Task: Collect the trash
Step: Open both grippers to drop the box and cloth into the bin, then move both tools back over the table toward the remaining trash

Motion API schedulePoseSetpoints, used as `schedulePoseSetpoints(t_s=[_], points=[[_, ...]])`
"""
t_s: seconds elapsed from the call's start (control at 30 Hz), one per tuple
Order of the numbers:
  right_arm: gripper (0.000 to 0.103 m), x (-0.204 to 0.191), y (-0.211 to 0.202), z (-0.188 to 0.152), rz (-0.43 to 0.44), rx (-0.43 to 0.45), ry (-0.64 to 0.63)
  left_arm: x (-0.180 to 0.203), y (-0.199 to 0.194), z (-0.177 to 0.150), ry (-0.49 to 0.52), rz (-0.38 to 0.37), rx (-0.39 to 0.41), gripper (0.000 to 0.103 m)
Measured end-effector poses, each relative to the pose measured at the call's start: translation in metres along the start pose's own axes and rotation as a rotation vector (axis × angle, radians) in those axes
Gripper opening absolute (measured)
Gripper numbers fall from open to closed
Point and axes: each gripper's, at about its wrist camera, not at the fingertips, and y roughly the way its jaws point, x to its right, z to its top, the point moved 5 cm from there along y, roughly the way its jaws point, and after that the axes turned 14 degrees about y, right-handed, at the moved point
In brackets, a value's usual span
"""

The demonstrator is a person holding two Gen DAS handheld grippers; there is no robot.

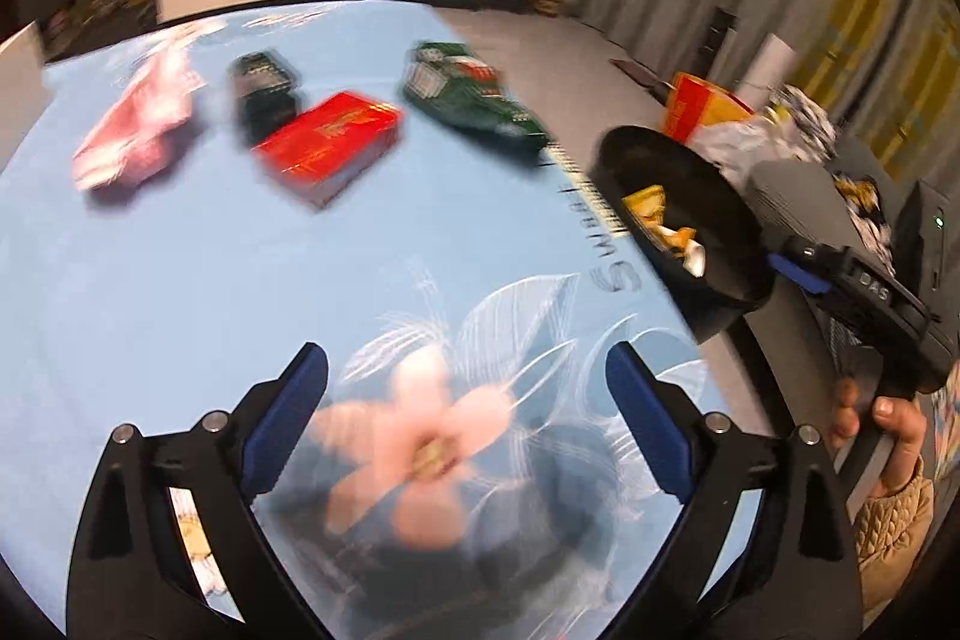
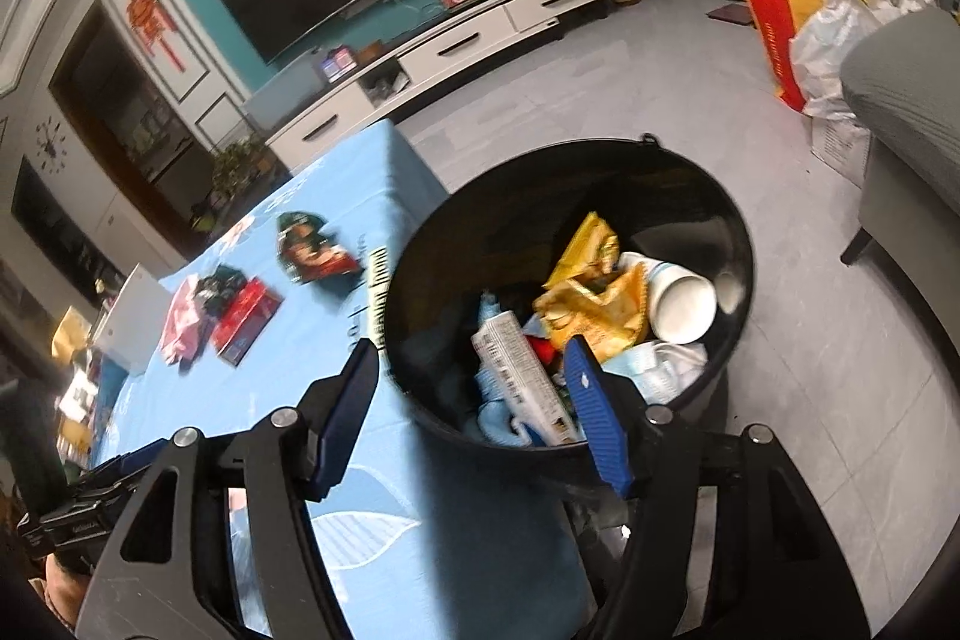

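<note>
On the blue flowered tablecloth [image 1: 210,280] lie a pink packet [image 1: 138,124], a dark packet [image 1: 264,94], a red box [image 1: 330,142] and a green bag [image 1: 474,100]. My left gripper [image 1: 467,358] hangs open and empty over the cloth's printed pink flower, well short of these. A black bin [image 2: 510,214] stands at the table's right edge. It holds a yellow snack bag [image 2: 588,298], a white cup [image 2: 684,304] and a white carton [image 2: 522,370]. My right gripper [image 2: 471,349] is open above the bin's near rim, its pads touching nothing.
A hand [image 1: 894,424] holds the right gripper beside the bin [image 1: 720,196]. A grey sofa [image 2: 900,88] and an orange bag and a white one [image 2: 798,34] stand on the floor to the right. A white box [image 2: 129,322] sits on the table's far left. A TV cabinet [image 2: 480,34] lines the back wall.
</note>
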Motion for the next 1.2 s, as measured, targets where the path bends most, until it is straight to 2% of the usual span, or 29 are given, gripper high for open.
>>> schedulePoseSetpoints(t_s=[0.13, 0.2, 0.33, 0.47, 0.67, 0.87, 1.2], points=[[0.064, -0.025, -0.002, -0.011, 0.011, -0.025, -0.052, -0.025, -0.024, -0.017, -0.075, 0.039, 0.018, 0.097], [0.072, -0.036, -0.002, -0.018, 0.008, -0.039, -0.078, -0.033, -0.034, -0.023, -0.098, 0.05, 0.029, 0.098], [0.075, -0.062, -0.004, -0.036, 0.004, -0.073, -0.154, -0.041, -0.053, -0.033, -0.117, 0.069, 0.054, 0.1], [0.089, -0.085, -0.007, -0.049, -0.004, -0.084, -0.207, -0.048, -0.067, -0.043, -0.131, 0.086, 0.069, 0.1], [0.096, -0.118, -0.009, -0.068, -0.001, -0.107, -0.289, -0.066, -0.085, -0.065, -0.189, 0.101, 0.089, 0.1], [0.096, -0.146, -0.006, -0.084, 0.006, -0.132, -0.353, -0.086, -0.095, -0.088, -0.263, 0.092, 0.102, 0.1], [0.096, -0.18, 0.006, -0.107, 0.006, -0.174, -0.432, -0.108, -0.107, -0.103, -0.338, 0.094, 0.144, 0.1]])
